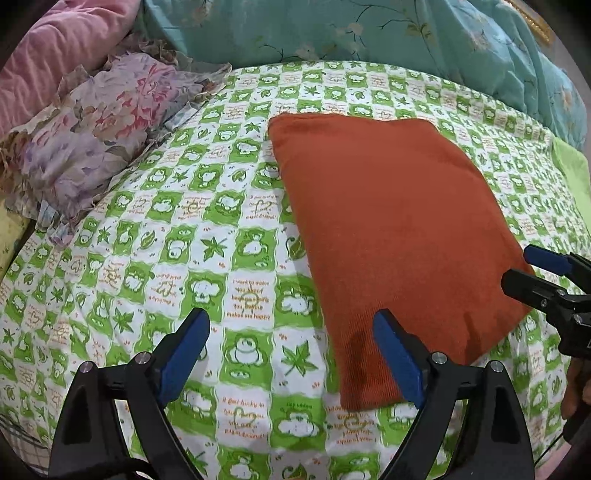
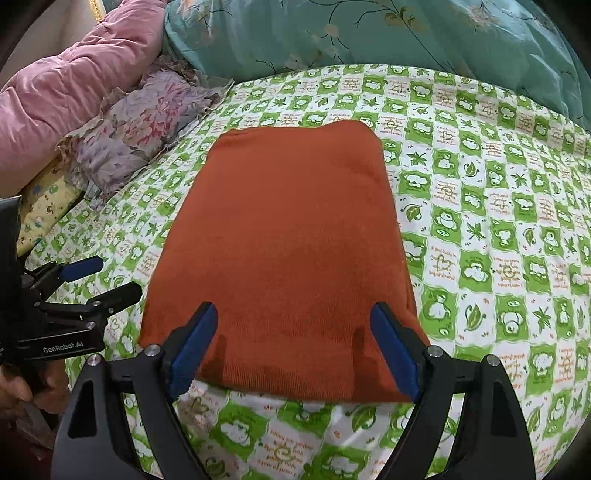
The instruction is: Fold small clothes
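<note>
Green-and-white checked bed sheet [image 2: 480, 206] carries everything. Rust-orange folded garment [image 2: 288, 236] lies flat mid-bed, neat rectangle. Right gripper [image 2: 293, 345] spread wide over garment's near edge — nothing held. Left gripper [image 1: 291, 350] also spread, empty; one finger over garment's near left corner, other over bare sheet. Floral cloth [image 1: 92, 136] bunched at bed's far left corner, pink quilt [image 2: 66, 92] beyond — teal floral duvet [image 2: 369, 33] along far edge.
</note>
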`<state>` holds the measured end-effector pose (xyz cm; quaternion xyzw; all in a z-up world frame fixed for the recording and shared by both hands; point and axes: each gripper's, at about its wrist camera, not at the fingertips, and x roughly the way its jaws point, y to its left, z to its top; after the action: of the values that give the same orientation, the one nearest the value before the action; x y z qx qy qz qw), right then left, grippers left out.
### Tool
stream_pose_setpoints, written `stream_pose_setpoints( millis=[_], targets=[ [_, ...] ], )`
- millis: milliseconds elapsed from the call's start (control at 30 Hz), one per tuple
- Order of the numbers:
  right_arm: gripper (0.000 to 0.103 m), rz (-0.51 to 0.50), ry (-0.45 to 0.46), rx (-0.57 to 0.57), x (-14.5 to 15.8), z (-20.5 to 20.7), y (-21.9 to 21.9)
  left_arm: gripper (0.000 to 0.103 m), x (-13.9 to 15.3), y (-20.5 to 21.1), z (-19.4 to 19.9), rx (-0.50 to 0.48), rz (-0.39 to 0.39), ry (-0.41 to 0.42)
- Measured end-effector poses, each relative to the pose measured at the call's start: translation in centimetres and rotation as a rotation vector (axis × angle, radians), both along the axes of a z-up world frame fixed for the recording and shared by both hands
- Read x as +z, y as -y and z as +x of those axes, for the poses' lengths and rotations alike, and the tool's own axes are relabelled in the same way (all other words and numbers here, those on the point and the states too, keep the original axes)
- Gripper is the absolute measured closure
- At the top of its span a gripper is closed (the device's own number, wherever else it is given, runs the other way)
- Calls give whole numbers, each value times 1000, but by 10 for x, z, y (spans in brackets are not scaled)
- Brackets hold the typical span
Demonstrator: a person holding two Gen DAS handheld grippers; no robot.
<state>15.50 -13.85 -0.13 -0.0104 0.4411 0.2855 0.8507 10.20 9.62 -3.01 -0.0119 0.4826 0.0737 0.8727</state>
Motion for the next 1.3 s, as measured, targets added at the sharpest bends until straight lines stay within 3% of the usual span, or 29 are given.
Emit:
stream_pose_setpoints(
  millis=[600,1300],
  targets=[
    [18,13,-9,12,0,26,-9,11,-1,0,32,14,0,-4],
    [18,15,-18,12,-3,26,-11,9,0,2,30,28,-9,6]
  ],
)
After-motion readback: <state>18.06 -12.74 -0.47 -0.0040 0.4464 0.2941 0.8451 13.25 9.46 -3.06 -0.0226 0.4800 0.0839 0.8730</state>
